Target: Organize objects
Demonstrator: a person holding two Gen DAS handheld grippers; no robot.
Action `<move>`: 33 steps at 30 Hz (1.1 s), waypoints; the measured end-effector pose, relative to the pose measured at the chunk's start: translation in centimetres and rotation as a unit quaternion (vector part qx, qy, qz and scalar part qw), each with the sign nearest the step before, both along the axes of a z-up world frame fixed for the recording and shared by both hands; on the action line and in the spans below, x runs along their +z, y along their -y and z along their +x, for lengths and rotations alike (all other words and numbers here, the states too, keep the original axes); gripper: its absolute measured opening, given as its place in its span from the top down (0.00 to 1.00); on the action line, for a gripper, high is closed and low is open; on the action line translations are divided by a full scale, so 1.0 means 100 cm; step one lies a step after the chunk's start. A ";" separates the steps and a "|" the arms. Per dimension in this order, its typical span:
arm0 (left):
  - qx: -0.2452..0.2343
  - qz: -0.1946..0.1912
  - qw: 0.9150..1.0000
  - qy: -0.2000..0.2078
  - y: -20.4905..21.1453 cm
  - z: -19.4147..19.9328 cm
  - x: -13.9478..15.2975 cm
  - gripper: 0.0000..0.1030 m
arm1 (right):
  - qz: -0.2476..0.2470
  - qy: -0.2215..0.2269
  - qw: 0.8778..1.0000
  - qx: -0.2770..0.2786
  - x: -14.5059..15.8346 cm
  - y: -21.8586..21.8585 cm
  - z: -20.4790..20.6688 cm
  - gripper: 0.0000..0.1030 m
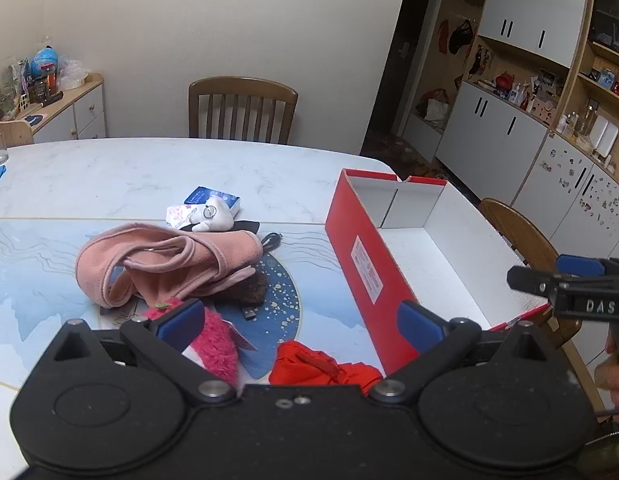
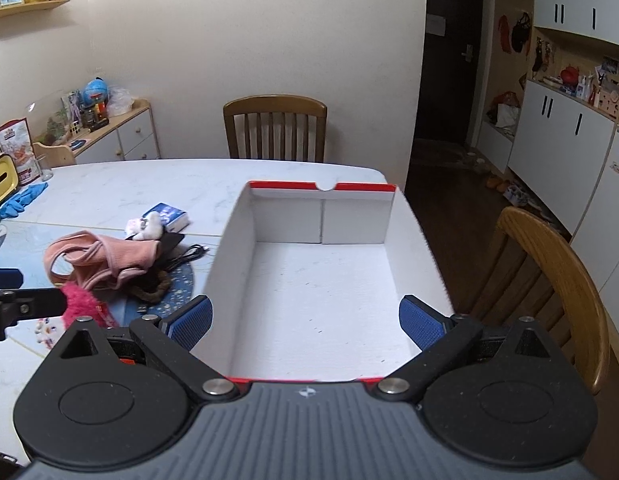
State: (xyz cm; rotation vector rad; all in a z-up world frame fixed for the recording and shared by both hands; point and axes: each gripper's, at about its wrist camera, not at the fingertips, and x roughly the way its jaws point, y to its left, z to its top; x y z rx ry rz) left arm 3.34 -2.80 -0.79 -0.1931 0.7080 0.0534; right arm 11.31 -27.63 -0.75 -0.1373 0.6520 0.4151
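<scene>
A red cardboard box [image 1: 351,236] with a white empty inside [image 2: 321,288] stands open on the table's right side. Left of it lies a pile: a pink garment [image 1: 165,264] [image 2: 105,256], a white plush toy [image 1: 213,214] [image 2: 149,228], a blue packet [image 1: 213,198] [image 2: 171,214], a fuzzy magenta item [image 1: 217,344] [image 2: 79,304], a red cloth [image 1: 321,366], a black cable [image 1: 271,240] and a small black stick [image 1: 249,313]. My left gripper [image 1: 301,326] is open and empty above the magenta item and red cloth. My right gripper [image 2: 305,322] is open and empty over the box's near end; it also shows in the left wrist view [image 1: 565,284].
A blue patterned mat [image 1: 37,280] covers the near table. Wooden chairs stand at the far side [image 1: 241,108] and at the right [image 2: 549,280]. A glass [image 2: 43,168] and blue cloth [image 2: 21,198] sit at the far left. Cabinets [image 1: 509,120] line the right wall.
</scene>
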 end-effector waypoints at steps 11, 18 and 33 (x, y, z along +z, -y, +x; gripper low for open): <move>0.039 -0.001 0.999 -0.037 -0.003 0.013 -0.018 0.01 | -0.022 -0.016 0.999 -0.025 -0.015 0.033 0.047 0.16; -0.010 0.001 0.998 -0.068 0.025 0.023 -0.030 0.01 | -0.043 -0.042 0.998 -0.031 -0.030 0.050 0.072 0.28; -0.116 -0.025 0.977 -0.176 0.069 0.051 -0.085 0.01 | -0.062 -0.087 0.994 -0.012 -0.056 0.072 0.105 0.77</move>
